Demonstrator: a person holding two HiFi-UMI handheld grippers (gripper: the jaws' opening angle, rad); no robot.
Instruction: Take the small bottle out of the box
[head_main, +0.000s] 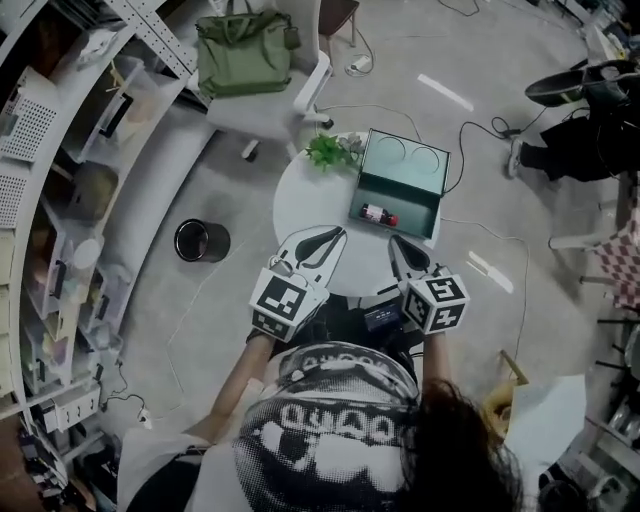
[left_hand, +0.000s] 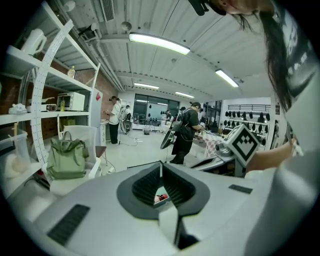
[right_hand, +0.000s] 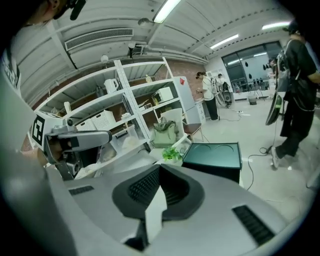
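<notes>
A dark green box (head_main: 400, 185) stands open on the round white table (head_main: 300, 205), its lid raised at the far side. The small bottle (head_main: 378, 214), dark with a red label, lies on its side in the box's near left part. My left gripper (head_main: 337, 232) hovers over the table's near edge, just left of the box, shut and empty. Past its closed tips (left_hand: 160, 165) a bit of the bottle (left_hand: 161, 198) shows. My right gripper (head_main: 396, 241) sits beside it at the box's near edge, shut on nothing. From the right gripper view (right_hand: 160, 168) the box (right_hand: 212, 157) lies ahead.
A small green plant (head_main: 330, 150) stands on the table left of the box. Beyond the table is a white chair with a green bag (head_main: 245, 50). A black bin (head_main: 202, 240) sits on the floor to the left, shelving (head_main: 60, 200) further left. Cables cross the floor.
</notes>
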